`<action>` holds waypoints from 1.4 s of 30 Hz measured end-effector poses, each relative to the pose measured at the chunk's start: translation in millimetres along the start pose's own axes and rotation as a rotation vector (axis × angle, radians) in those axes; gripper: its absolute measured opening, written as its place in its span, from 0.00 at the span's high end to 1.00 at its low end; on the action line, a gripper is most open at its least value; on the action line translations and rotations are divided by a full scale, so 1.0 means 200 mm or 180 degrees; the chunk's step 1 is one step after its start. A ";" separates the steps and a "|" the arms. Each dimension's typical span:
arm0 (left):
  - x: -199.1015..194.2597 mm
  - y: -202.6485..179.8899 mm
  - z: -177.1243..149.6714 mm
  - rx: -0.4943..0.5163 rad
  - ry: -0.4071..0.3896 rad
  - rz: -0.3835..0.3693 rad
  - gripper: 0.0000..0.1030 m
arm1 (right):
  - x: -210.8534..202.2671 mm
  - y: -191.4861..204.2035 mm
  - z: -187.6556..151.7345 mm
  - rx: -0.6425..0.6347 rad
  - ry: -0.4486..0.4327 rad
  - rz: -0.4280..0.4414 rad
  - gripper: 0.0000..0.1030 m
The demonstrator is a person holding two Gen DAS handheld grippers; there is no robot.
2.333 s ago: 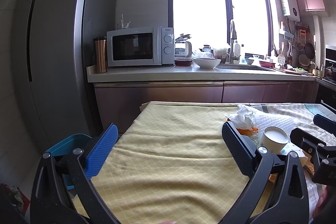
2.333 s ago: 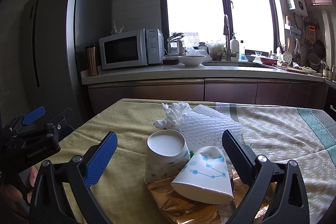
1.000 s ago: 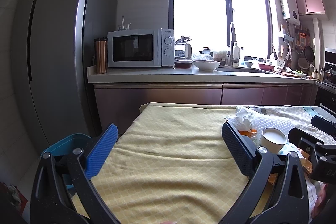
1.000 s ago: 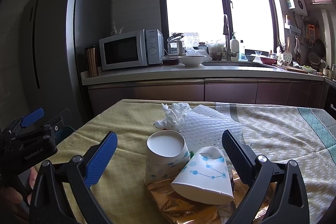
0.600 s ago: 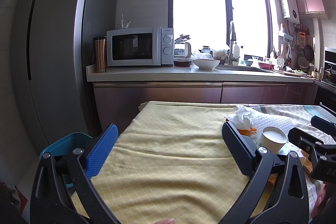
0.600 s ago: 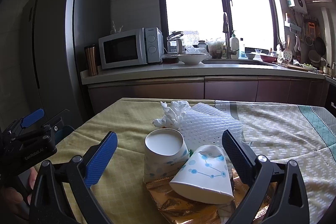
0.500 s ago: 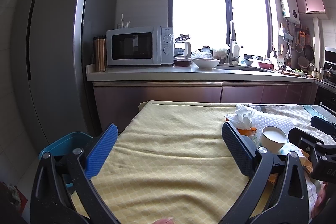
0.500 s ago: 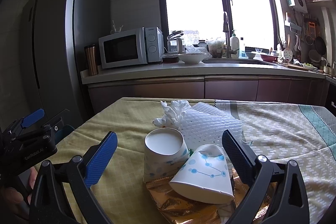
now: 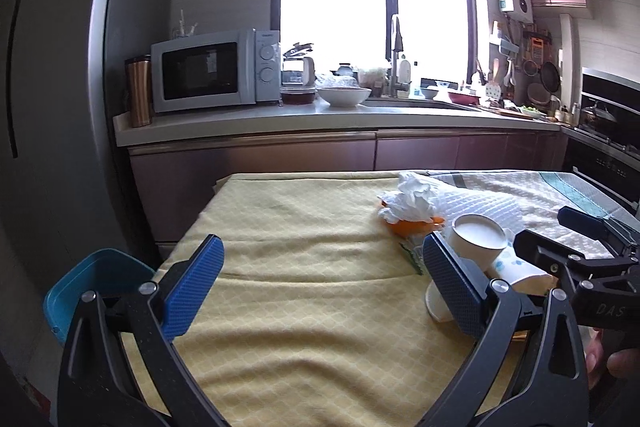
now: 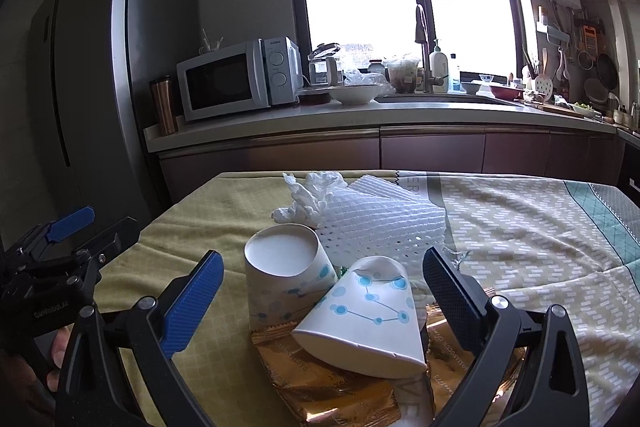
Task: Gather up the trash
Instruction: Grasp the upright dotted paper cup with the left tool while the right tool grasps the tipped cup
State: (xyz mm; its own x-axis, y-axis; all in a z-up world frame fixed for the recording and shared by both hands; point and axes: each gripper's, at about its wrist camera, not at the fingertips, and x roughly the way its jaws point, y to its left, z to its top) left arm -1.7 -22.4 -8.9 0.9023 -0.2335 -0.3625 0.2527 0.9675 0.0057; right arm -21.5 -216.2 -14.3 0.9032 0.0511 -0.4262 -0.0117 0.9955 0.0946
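A heap of trash lies on the yellow tablecloth (image 10: 192, 211). An upturned paper cup (image 10: 286, 277) leans beside a tipped paper cup with blue dots (image 10: 366, 315), both resting on a gold foil wrapper (image 10: 320, 387). Behind them sit white foam netting (image 10: 384, 223) and a crumpled tissue (image 10: 312, 197). My right gripper (image 10: 318, 301) is open, its blue pads flanking the two cups just above the wrapper. My left gripper (image 9: 320, 289) is open over bare cloth, left of the heap; there the tissue (image 9: 410, 197), an orange scrap (image 9: 412, 227) and the upturned cup (image 9: 478, 237) show.
A blue bin (image 9: 98, 275) stands on the floor off the table's left edge. Beyond the table runs a counter (image 9: 320, 119) with a microwave (image 9: 208, 71) and bowl; a tall fridge (image 9: 56, 87) stands at the left. A hand (image 9: 608, 359) holds the right gripper's handle.
Both views have shifted only slightly; the right gripper has edged a little nearer the cups. Nothing was taken hold of or let go.
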 end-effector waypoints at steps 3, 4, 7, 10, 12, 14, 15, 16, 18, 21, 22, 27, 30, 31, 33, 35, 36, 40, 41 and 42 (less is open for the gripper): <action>0.03 -0.07 0.00 0.0105 0.0079 -0.0225 0.05 | 0.01 -0.05 -0.01 0.0084 0.0075 0.0009 0.07; 0.05 -0.10 0.00 0.0140 0.0109 -0.0308 0.05 | 0.01 -0.07 -0.02 0.0100 0.0095 0.0001 0.07; 0.09 -0.17 -0.01 0.0237 0.0189 -0.0571 0.05 | 0.00 -0.11 -0.04 0.0109 0.0140 -0.0021 0.08; 0.13 -0.23 -0.02 0.0338 0.0260 -0.0744 0.07 | -0.01 -0.14 -0.06 0.0091 0.0201 -0.0022 0.10; 0.16 -0.27 -0.03 0.0412 0.0301 -0.0839 0.09 | -0.01 -0.15 -0.08 0.0074 0.0247 -0.0022 0.13; 0.20 -0.30 -0.03 0.0483 0.0374 -0.0933 0.14 | -0.01 -0.16 -0.10 0.0054 0.0301 -0.0025 0.18; 0.22 -0.32 -0.04 0.0511 0.0413 -0.0979 0.17 | -0.01 -0.18 -0.11 0.0053 0.0334 -0.0028 0.19; 0.24 -0.34 -0.05 0.0539 0.0451 -0.1038 0.19 | -0.01 -0.19 -0.13 0.0056 0.0360 -0.0021 0.20; 0.28 -0.37 -0.06 0.0602 0.0530 -0.1116 0.22 | -0.01 -0.20 -0.14 0.0060 0.0396 0.0002 0.20; 0.36 -0.40 -0.07 0.0652 0.0675 -0.1256 0.28 | -0.02 -0.20 -0.16 -0.0053 0.0438 0.0000 0.21; 0.37 -0.40 -0.07 0.0664 0.0717 -0.1309 0.30 | -0.02 -0.20 -0.17 -0.0090 0.0455 0.0000 0.22; 0.43 -0.41 -0.06 0.0651 0.0847 -0.1439 0.52 | 0.00 -0.18 -0.19 -0.0257 0.0545 -0.0044 0.30; 0.45 -0.41 -0.06 0.0636 0.0868 -0.1447 0.58 | 0.02 -0.17 -0.19 -0.0333 0.0589 -0.0077 0.39; 0.44 -0.40 -0.06 0.0630 0.0860 -0.1443 0.58 | 0.03 -0.17 -0.19 -0.0348 0.0590 -0.0083 0.44; 0.43 -0.40 -0.06 0.0624 0.0833 -0.1411 0.58 | 0.04 -0.17 -0.19 -0.0369 0.0592 -0.0075 0.53; 0.41 -0.38 -0.05 0.0577 0.0832 -0.1427 0.58 | 0.05 -0.16 -0.18 -0.0380 0.0595 -0.0058 0.66; 0.40 -0.37 -0.05 0.0559 0.0824 -0.1421 0.58 | 0.05 -0.16 -0.18 -0.0381 0.0596 -0.0047 0.71; 0.35 -0.30 -0.03 0.0467 0.0777 -0.1370 0.59 | 0.04 -0.15 -0.15 -0.0364 0.0548 0.0006 0.92; 0.34 -0.28 -0.03 0.0434 0.0769 -0.1357 0.59 | 0.03 -0.15 -0.14 -0.0351 0.0525 0.0020 0.94; 0.33 -0.25 -0.02 0.0400 0.0755 -0.1336 0.59 | 0.03 -0.15 -0.13 -0.0344 0.0508 0.0028 0.95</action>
State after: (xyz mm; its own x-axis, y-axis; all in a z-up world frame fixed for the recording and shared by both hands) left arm 43.6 -85.7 -36.8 0.6130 -0.5578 -0.5595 0.6304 0.7722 -0.0792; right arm -26.7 -243.6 -42.8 0.8233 0.0635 -0.5640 -0.0732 0.9973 0.0054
